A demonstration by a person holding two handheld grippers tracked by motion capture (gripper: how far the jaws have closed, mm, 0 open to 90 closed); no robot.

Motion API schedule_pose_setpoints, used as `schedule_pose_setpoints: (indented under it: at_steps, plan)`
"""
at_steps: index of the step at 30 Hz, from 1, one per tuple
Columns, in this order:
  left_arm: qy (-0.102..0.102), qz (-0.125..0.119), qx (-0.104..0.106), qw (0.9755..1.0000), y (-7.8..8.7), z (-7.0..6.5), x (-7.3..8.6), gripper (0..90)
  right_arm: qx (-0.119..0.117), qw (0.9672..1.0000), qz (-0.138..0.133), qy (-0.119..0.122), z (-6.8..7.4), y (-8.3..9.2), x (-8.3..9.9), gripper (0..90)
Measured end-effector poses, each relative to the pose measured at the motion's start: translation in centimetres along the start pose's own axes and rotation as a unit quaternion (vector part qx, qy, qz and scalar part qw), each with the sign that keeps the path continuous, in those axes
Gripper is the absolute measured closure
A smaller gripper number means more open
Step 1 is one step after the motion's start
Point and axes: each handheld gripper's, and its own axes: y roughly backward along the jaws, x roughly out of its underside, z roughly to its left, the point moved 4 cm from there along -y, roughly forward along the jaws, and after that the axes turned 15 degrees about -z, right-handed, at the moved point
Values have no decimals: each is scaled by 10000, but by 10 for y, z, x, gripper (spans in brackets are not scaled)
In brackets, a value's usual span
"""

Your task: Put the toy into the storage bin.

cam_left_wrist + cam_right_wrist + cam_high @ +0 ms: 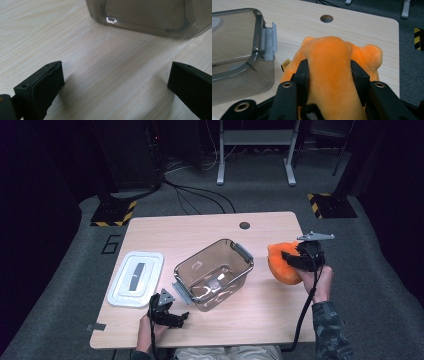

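An orange plush toy (pixel 281 264) hangs just above the table's right side, squeezed between the jaws of my right gripper (pixel 289 258). In the right gripper view the black pads (pixel 302 72) press into both sides of the soft toy (pixel 329 65). A clear plastic container (pixel 214 272) with grey latches stands open at the table's middle, left of the toy. My left gripper (pixel 176 319) rests near the front edge, jaws wide apart and empty, pointing at the container's near wall (pixel 150 17).
A white container lid (pixel 136 279) lies flat at the left of the wooden table (pixel 210 227). A round cable hole (pixel 244 225) sits near the far edge. Cables and stand bases with yellow-black stripes lie on the floor beyond.
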Motion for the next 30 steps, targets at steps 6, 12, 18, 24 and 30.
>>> schedule_pose_setpoints:
  at_steps: [6,12,18,24,30]
  plan:
    - [-2,1,0,10000,0,0,0,1,-83,9999,-104,51,4,3,-10,588]
    - [-21,4,0,10000,0,0,0,1,-123,9997,-187,119,10,6,-21,587]
    - [-5,4,4,10000,0,0,0,2,-195,9993,-256,207,15,9,-31,586]
    - [-5,4,0,10000,0,0,0,2,-257,9987,-330,287,20,10,-42,586]
    - [-6,14,-3,10000,0,0,0,2,-340,9981,-385,346,25,11,-51,586]
